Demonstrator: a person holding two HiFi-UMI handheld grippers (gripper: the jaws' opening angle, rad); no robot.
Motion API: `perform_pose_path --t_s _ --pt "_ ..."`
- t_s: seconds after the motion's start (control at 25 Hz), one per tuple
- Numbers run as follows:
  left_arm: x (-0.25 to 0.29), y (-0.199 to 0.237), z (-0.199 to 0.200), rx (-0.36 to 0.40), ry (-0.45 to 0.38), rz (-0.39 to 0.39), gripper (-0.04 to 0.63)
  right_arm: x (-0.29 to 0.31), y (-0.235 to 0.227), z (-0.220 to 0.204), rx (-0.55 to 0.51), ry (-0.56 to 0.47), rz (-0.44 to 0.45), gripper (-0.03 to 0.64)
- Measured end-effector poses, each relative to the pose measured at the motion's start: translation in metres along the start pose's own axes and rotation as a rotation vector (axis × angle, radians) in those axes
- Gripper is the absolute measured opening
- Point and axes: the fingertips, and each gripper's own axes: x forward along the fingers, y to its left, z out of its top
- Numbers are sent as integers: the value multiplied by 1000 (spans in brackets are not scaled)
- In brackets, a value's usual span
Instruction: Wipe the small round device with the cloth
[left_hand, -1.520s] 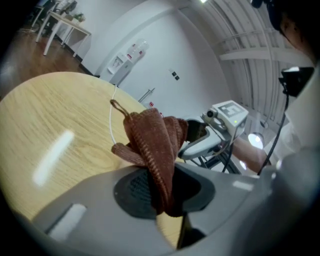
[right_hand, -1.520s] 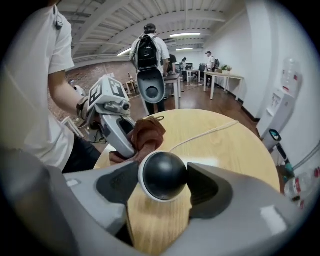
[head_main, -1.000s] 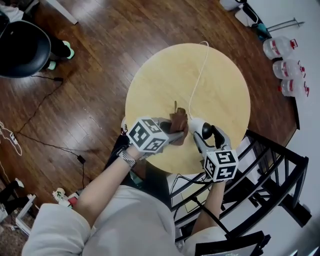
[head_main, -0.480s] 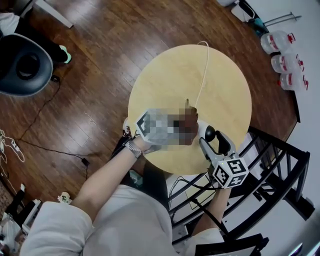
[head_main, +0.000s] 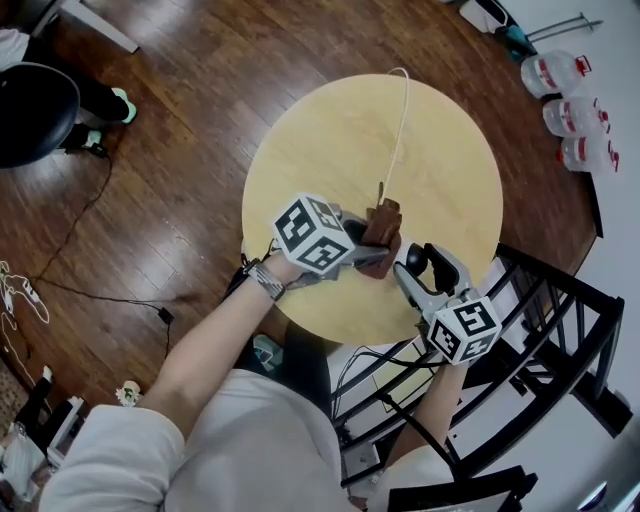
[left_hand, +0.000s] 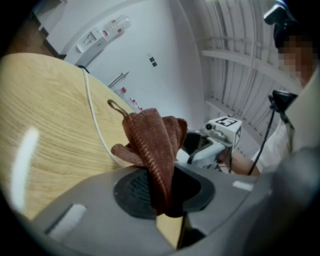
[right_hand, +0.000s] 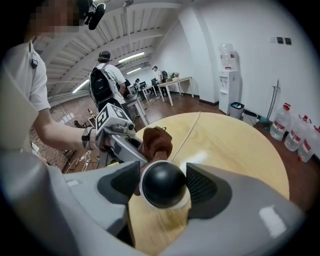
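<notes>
**Cloth beside device at near table edge**

Round table (head_main: 330, 150). Left gripper (left_hand: 167, 195): jaws clamped on the brown cloth (left_hand: 152, 140), which bunches up past them. Right gripper (right_hand: 163, 190): jaws have just been closing a little and grip the device (right_hand: 163, 184) by its sides, over the table's near edge. Cloth sits just beside the device. White cable (head_main: 400, 130) crosses the table.

cloth (head_main: 383, 222) just left of device (head_main: 413, 258), over table (head_main: 330, 140)
</notes>
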Motion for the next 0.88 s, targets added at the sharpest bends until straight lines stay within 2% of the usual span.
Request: perform_pose_path --t_s 0.16,0.24,0.36,0.52,0.56,0.64,0.76,0.88 --pt "5 14 -10 -26 56 76 83 -4 -1 0 22 -24 11 288" --pt "3 22 -11 -18 99 155 83 -3 -1 1 29 -32 12 289" --pt "5 34 -20 65 214 334 84 -1 0 3 34 -40 7 290" --pt "15 36 -36 196 327 471 84 -1 1 2 36 -46 3 290" --pt "14 33 -35 202 320 482 84 -1 1 2 30 -44 3 290" --pt "8 19 -29 124 242 430 84 -2 2 2 0 -48 8 290" --pt "-9 -1 -19 -57 50 305 84 -12 4 8 -63 -95 37 290" --pt "-22 -20 -8 -180 -151 211 86 -18 14 10 -170 -102 113 290"
